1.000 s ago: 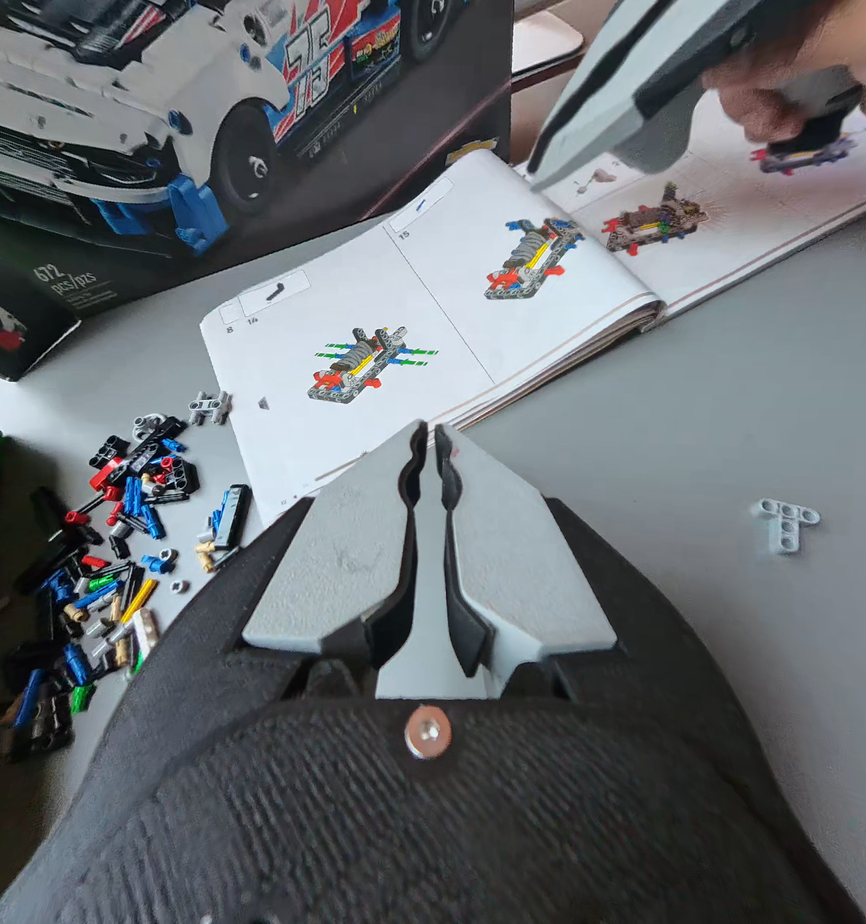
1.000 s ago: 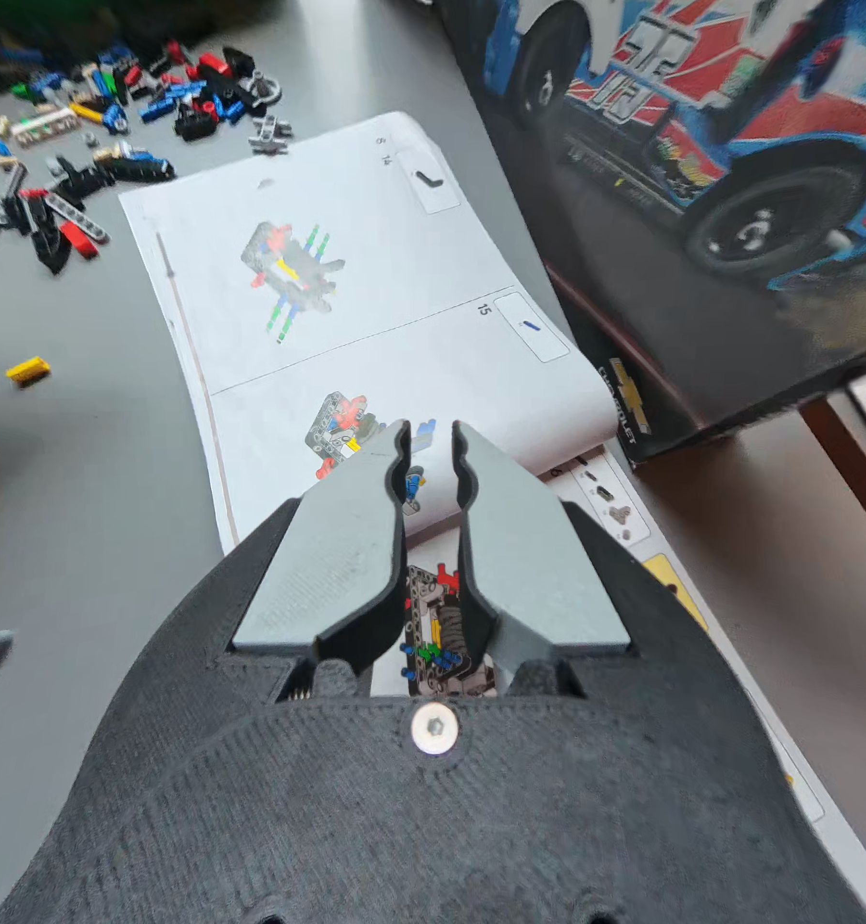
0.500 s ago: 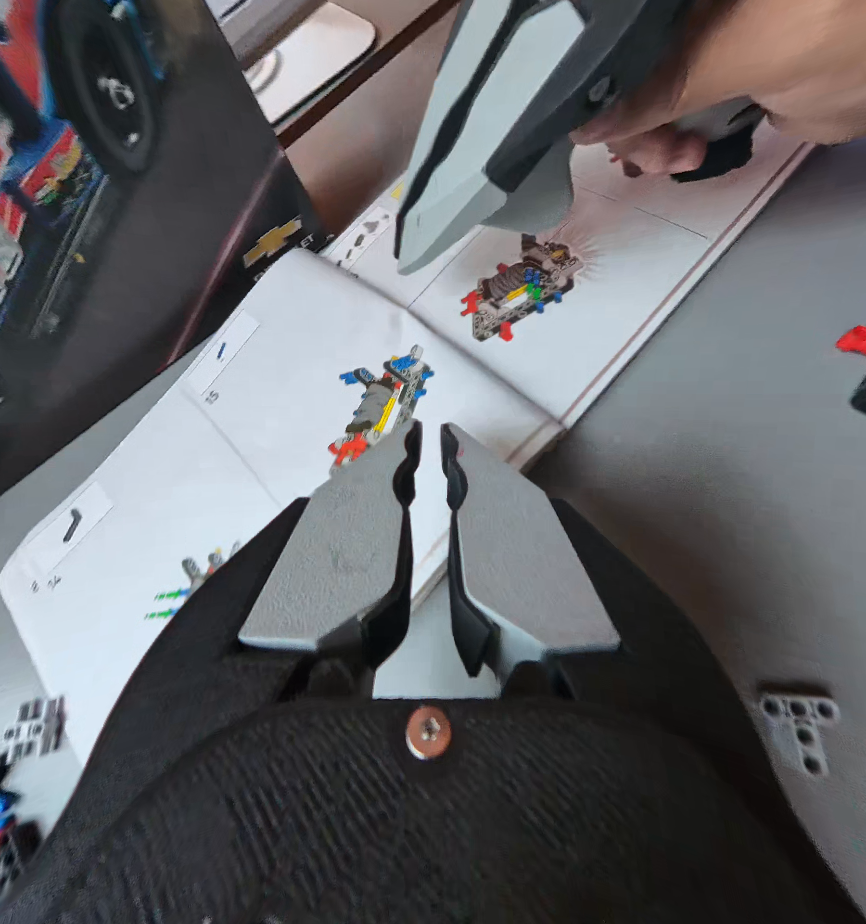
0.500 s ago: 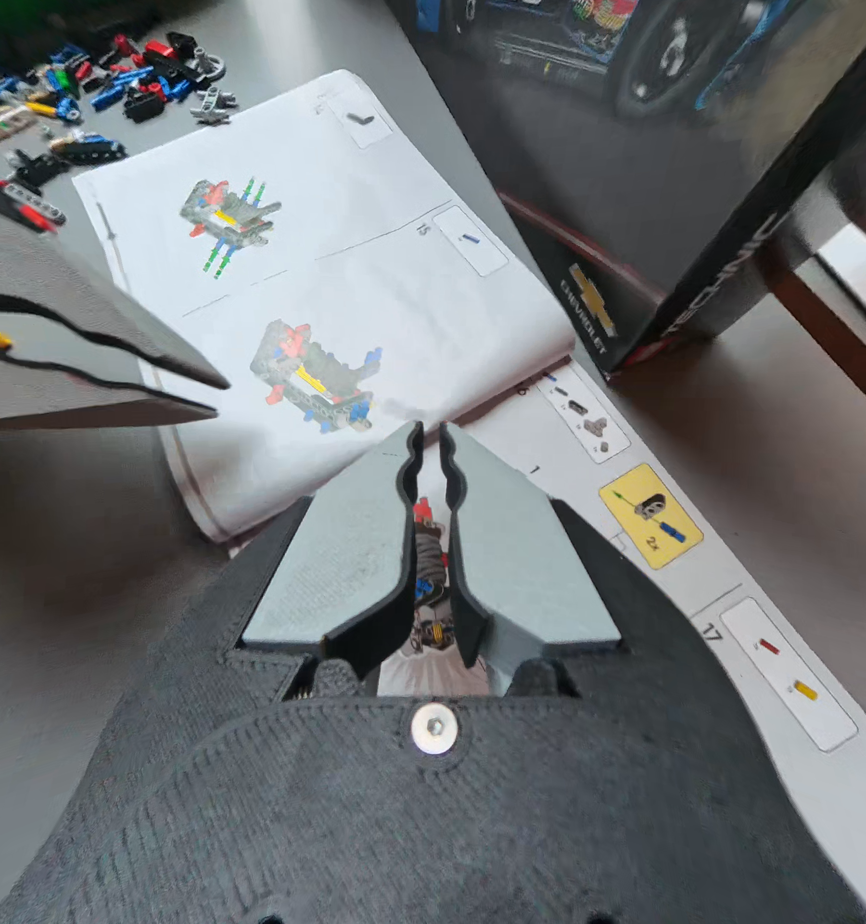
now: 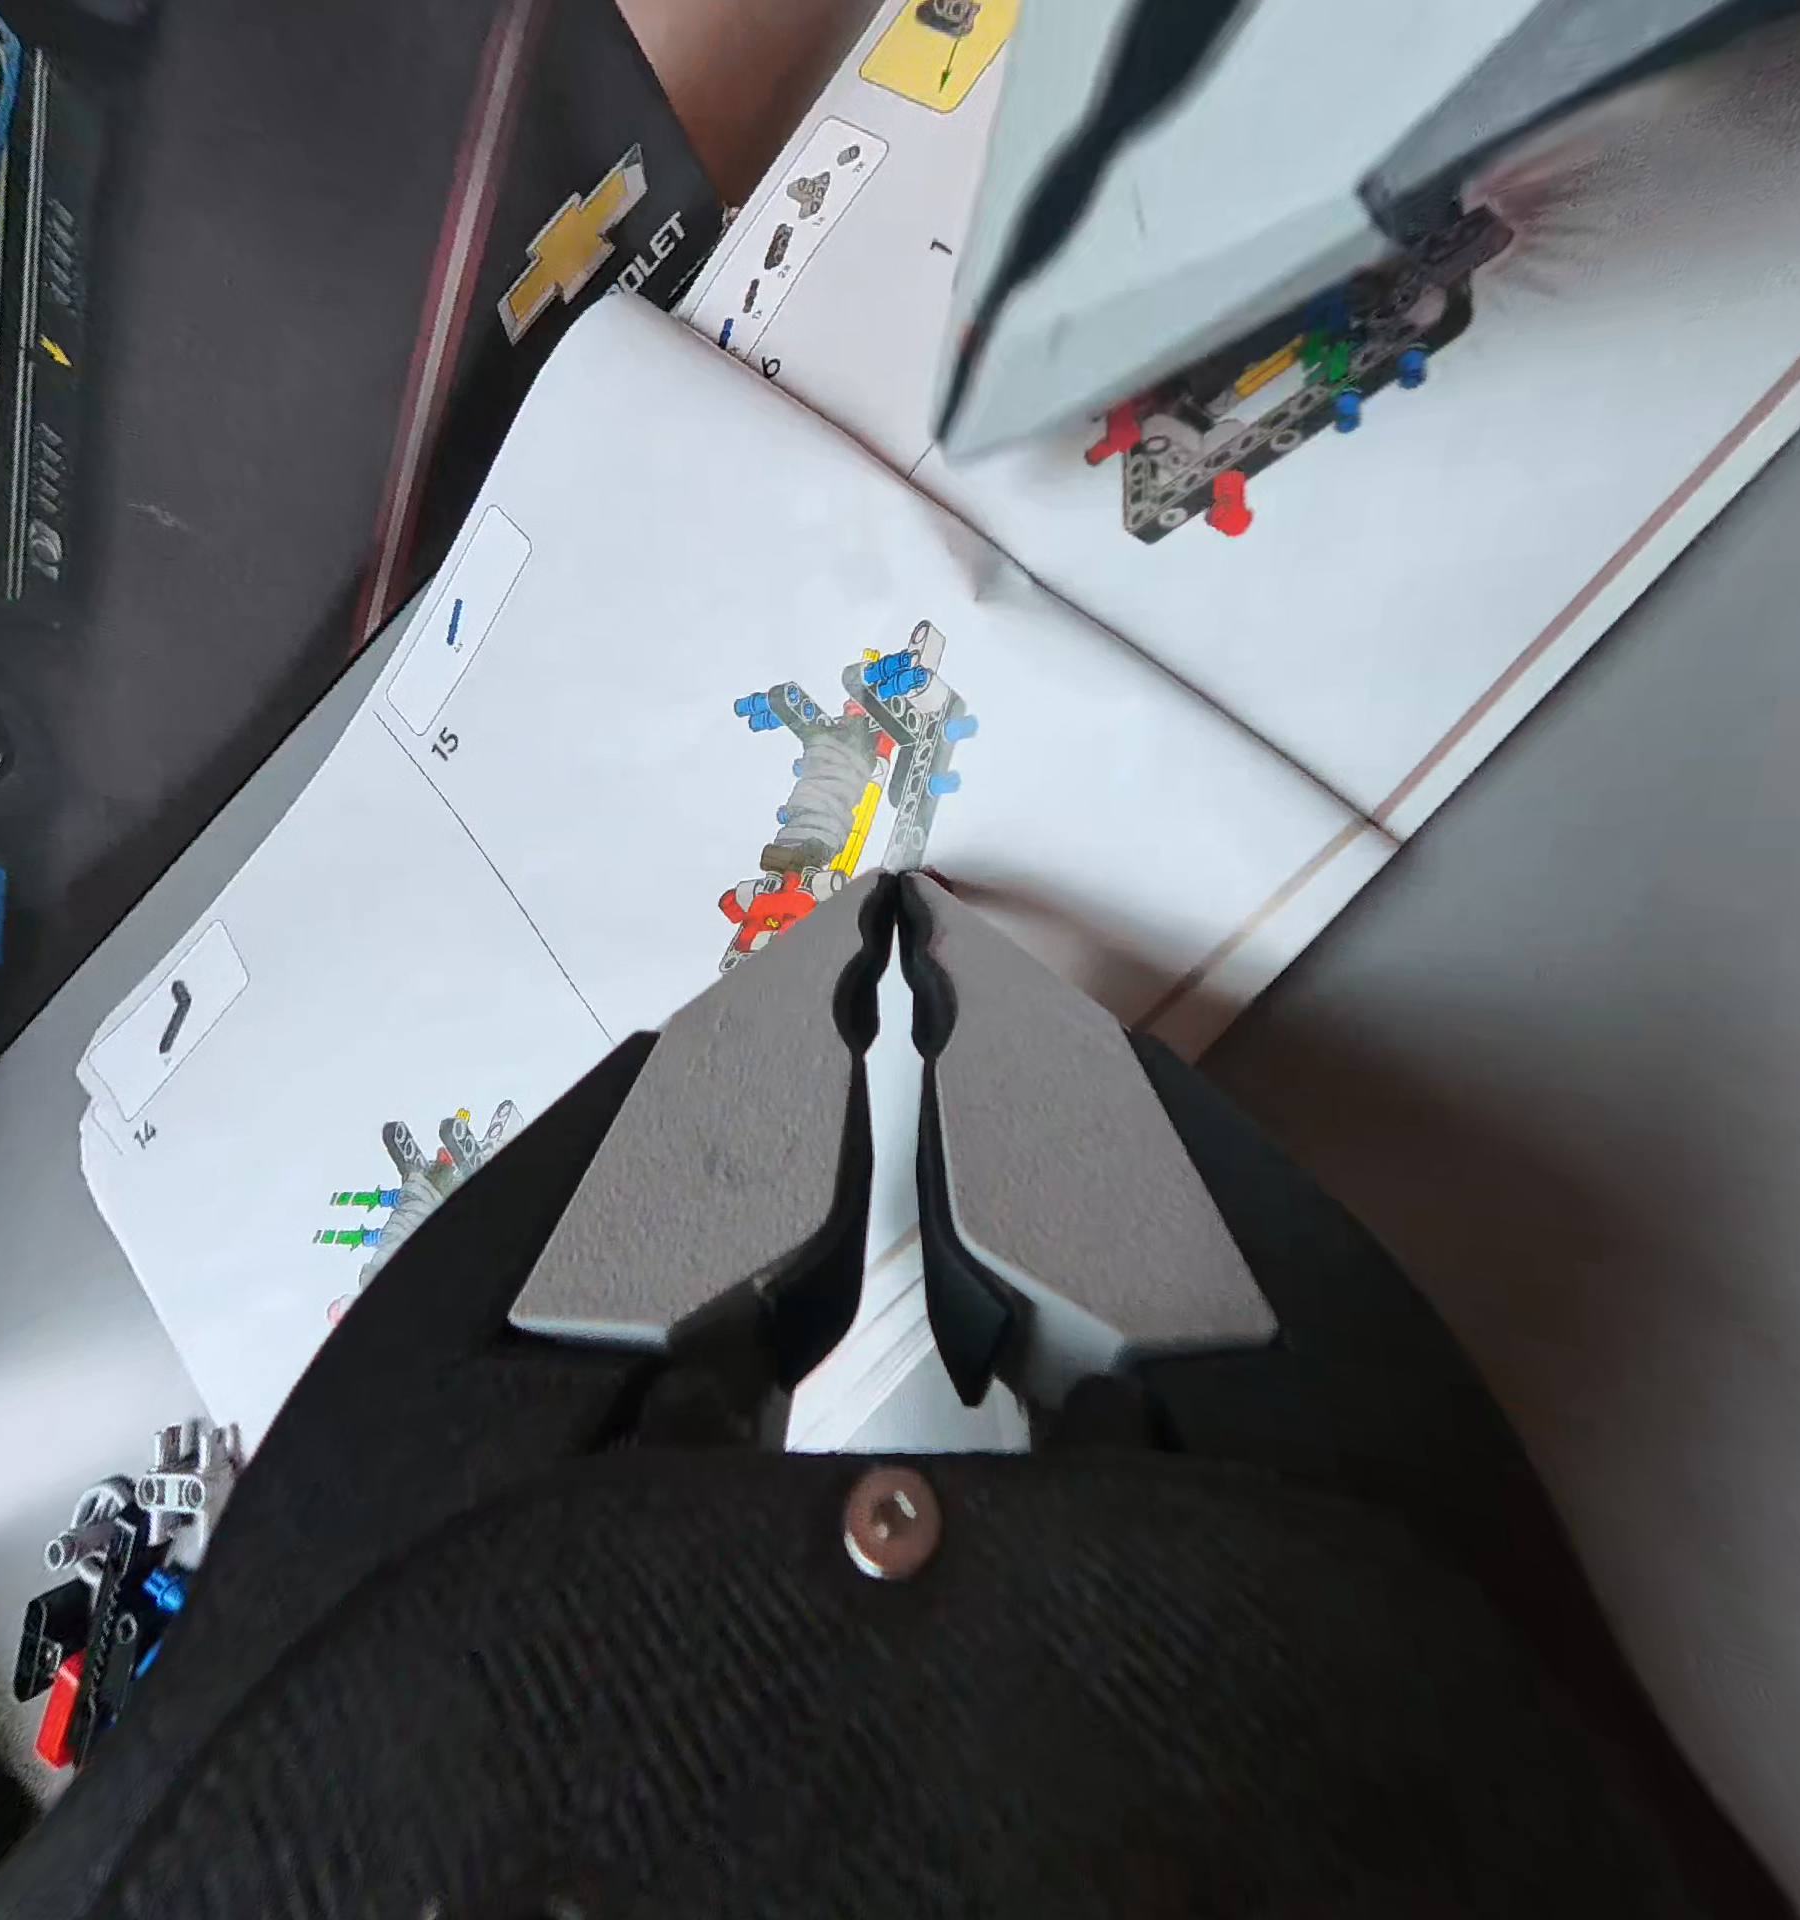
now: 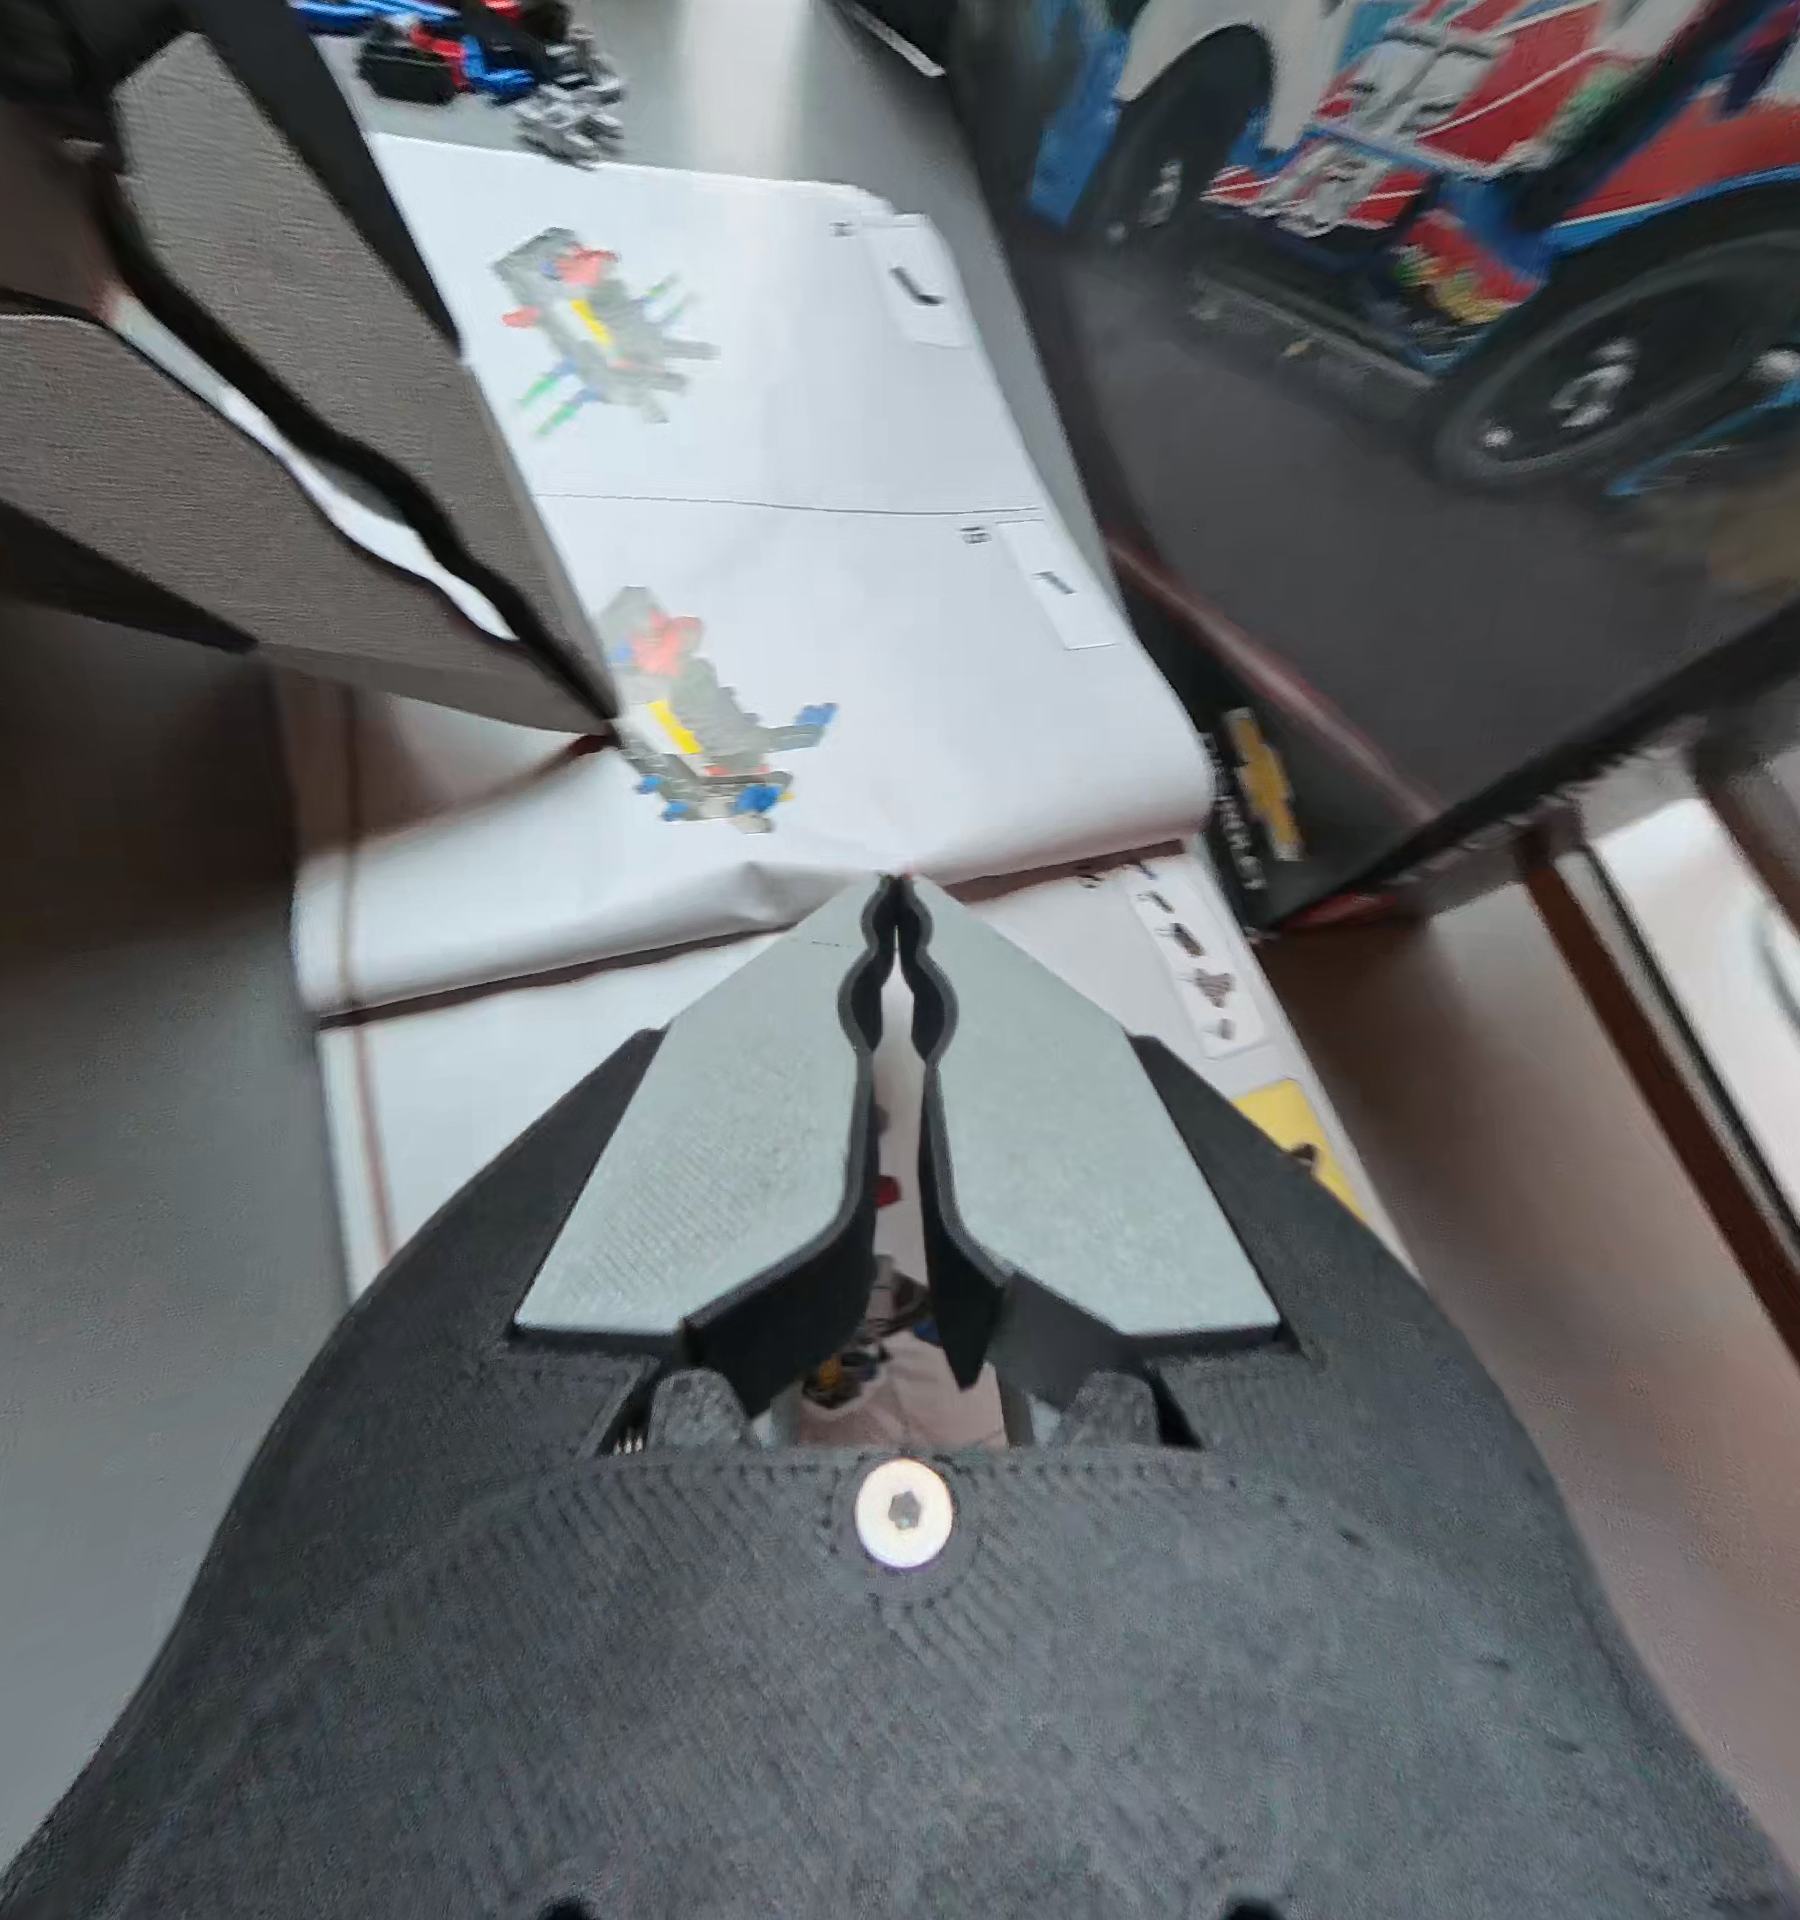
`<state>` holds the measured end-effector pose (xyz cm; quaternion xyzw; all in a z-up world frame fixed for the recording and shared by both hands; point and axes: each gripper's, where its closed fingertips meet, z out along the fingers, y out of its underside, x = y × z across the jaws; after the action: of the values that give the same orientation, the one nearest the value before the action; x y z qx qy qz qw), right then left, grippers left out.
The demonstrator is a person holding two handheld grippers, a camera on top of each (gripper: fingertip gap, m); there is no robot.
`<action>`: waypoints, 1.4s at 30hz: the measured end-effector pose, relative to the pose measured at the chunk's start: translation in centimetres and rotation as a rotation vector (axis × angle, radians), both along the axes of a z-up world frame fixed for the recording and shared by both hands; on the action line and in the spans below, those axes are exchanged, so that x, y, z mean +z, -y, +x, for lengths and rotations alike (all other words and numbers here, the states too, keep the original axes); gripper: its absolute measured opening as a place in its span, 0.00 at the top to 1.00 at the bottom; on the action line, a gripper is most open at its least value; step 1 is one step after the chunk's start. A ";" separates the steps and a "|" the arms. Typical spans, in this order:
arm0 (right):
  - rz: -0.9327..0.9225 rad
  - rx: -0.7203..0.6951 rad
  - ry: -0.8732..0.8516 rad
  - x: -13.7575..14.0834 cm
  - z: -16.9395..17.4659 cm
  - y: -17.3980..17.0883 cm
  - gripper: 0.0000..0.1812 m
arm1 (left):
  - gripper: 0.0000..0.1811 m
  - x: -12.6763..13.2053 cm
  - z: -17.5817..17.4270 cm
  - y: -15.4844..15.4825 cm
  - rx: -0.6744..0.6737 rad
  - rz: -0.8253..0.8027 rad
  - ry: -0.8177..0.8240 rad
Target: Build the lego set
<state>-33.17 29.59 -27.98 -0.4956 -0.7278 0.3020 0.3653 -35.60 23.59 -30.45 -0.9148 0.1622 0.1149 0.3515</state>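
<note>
Pinching shut at the booklet's [image 5: 667, 644] lower page edge, the left gripper [image 5: 894, 883] meets paper at twelve o'clock, while the right gripper [image 6: 896, 883], jaws likewise closed, nips the fold at its twelve, loose pieces [image 5: 106, 1579] lying at eight

Each gripper [image 5: 894, 891] has grey wedge fingers [image 5: 730, 1164] edged in wavy black pads. A silver screw [image 5: 891, 1529] sits below them in the ribbed black body.

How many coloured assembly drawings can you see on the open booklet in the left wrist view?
3: the middle drawing just ahead of the left gripper; the lower-left drawing partly behind it; the upper-right drawing partly under the right gripper. More may be hidden.
</note>
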 end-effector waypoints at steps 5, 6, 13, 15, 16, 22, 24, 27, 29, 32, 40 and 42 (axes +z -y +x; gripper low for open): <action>0.000 -0.110 0.074 -1.2 -0.5 -3.1 1.00 | 1.00 0.4 -1.2 0.3 0.057 -0.025 -0.081; 0.002 -0.115 0.075 -1.2 -0.5 -3.1 1.00 | 1.00 1.2 -1.0 -0.2 0.051 0.023 -0.078; 0.165 -0.101 0.060 -1.4 -0.5 -2.7 1.00 | 1.00 2.8 4.2 -3.8 -0.084 0.096 0.022; 0.101 -0.100 0.081 -1.6 -0.5 -2.7 1.00 | 1.00 0.9 3.6 -3.4 -0.061 0.034 0.000; 0.059 -0.099 0.101 -1.7 -0.5 -2.7 1.00 | 1.00 0.8 3.6 -3.3 -0.062 0.059 0.009; -0.021 -0.098 0.118 -0.6 -1.7 -3.0 1.00 | 1.00 0.2 2.5 -2.0 -0.024 0.039 0.049; 0.013 -0.092 0.131 -0.4 -2.3 -2.9 1.00 | 1.00 0.1 2.4 -1.8 -0.019 0.032 0.054; 0.015 -0.059 0.193 -1.6 -2.7 -2.1 1.00 | 1.00 0.1 2.4 -1.7 -0.015 0.023 0.041; 0.082 -0.098 0.178 -0.6 -3.1 -3.1 1.00 | 1.00 0.1 2.4 -1.7 -0.012 0.024 0.031; 0.119 -0.151 0.154 0.5 -3.8 -4.4 1.00 | 1.00 0.1 2.4 -1.5 -0.005 0.018 0.030; 0.142 -0.204 0.155 0.8 -5.7 -6.4 1.00 | 1.00 0.0 2.1 -0.6 0.011 -0.003 0.113; 0.126 -0.217 0.152 1.2 -6.0 -6.6 1.00 | 1.00 0.0 2.1 -0.6 0.010 0.000 0.115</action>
<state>-39.18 36.18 -26.80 -0.5689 -0.7130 0.1762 0.3699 -33.53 24.20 -30.47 -0.9207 0.1373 0.0638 0.3596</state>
